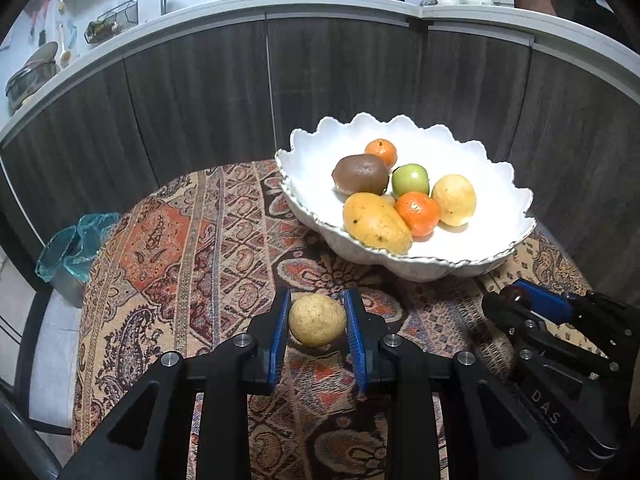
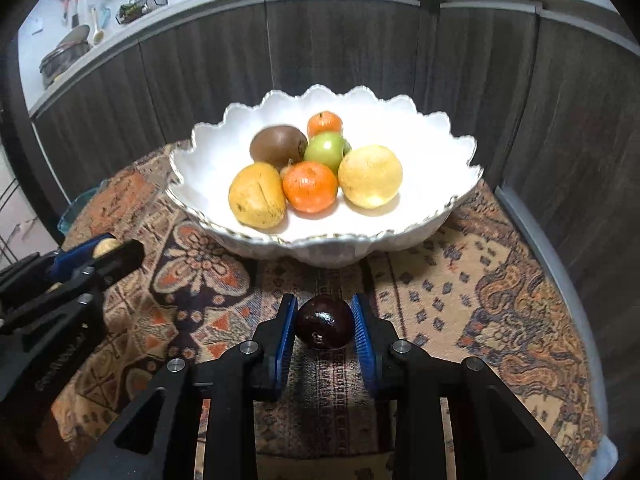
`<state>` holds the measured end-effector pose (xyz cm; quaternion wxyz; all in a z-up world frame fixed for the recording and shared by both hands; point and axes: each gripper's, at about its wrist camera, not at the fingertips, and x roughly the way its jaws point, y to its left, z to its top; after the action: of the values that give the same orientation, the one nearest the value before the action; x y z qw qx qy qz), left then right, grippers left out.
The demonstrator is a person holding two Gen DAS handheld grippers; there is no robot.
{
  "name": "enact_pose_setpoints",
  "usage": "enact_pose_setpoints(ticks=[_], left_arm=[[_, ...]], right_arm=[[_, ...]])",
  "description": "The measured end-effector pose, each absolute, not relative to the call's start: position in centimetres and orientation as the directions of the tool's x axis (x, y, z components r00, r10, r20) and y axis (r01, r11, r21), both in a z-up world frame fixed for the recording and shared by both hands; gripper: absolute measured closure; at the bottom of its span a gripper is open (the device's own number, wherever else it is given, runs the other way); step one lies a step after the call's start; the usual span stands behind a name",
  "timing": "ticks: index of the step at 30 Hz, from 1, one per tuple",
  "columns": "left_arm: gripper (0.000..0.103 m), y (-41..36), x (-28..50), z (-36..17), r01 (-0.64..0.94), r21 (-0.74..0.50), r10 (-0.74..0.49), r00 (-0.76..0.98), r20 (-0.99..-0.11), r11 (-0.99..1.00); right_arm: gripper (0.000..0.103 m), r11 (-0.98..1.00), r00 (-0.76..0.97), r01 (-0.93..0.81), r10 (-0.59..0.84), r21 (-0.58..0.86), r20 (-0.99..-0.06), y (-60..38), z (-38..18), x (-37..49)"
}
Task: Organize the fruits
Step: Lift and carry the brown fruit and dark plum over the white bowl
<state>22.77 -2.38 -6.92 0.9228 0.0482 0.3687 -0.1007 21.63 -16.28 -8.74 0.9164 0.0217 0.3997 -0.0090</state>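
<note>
A white scalloped bowl (image 1: pixel 312 208) (image 2: pixel 420 224) stands on the patterned tablecloth and holds several fruits: a brown kiwi (image 1: pixel 361 174), a green apple (image 1: pixel 410 180), two oranges, a mango (image 1: pixel 376 222) and a pale yellow fruit (image 1: pixel 454 199). My left gripper (image 1: pixel 318 318) is shut on a small tan yellow fruit (image 1: pixel 317 319), in front of the bowl. My right gripper (image 2: pixel 325 322) is shut on a dark purple plum (image 2: pixel 325 322), also in front of the bowl. Each gripper shows at the edge of the other's view, the right one in the left wrist view (image 1: pixel 516 300).
The round table (image 2: pixel 500 300) carries a patterned cloth. Dark wood cabinet fronts (image 1: pixel 200 100) curve closely behind it under a grey counter with a sink. A bin with a blue bag (image 1: pixel 76 248) stands left of the table.
</note>
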Motion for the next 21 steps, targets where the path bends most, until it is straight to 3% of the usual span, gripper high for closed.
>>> enact_pose_setpoints(ticks=[21], left_arm=[[0.076,-5.6,24.1,-1.7,0.279,0.039,-0.2,0.772,-0.603,0.959]], right_arm=[[0.074,0.998,0.787,0.05,-0.022,0.029,-0.616,-18.9,-2.6,22.3]])
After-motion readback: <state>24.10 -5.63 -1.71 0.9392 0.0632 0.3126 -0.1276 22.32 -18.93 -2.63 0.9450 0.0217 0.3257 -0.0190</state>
